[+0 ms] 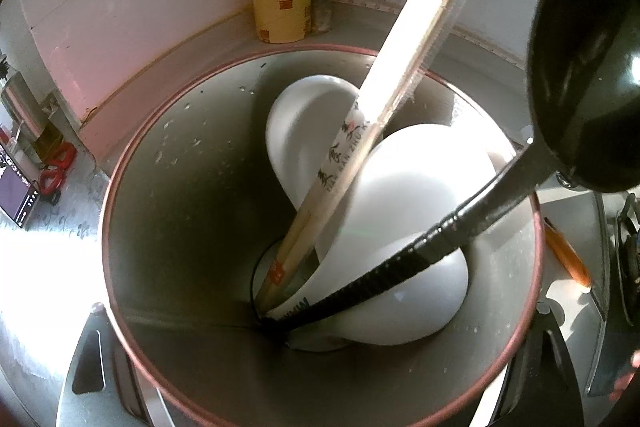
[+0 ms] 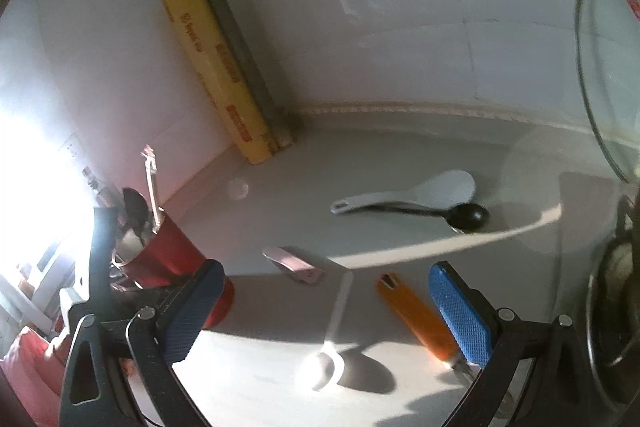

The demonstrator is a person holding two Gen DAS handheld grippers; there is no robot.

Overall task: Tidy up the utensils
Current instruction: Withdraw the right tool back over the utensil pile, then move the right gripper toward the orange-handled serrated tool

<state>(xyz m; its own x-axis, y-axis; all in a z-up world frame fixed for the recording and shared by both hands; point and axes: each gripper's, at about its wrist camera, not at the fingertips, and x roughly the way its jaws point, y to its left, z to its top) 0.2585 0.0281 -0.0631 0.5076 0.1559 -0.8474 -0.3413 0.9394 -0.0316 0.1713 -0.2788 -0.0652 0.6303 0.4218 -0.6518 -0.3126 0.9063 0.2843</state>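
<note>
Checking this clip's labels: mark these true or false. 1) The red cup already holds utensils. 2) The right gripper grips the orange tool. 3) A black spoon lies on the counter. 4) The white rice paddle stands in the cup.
1) True: the red cup holds wrapped chopsticks and a black ladle.
2) False: the right gripper is open and empty; the orange tool lies on the counter.
3) True: the black spoon.
4) False: the white rice paddle lies flat on the counter.
</note>
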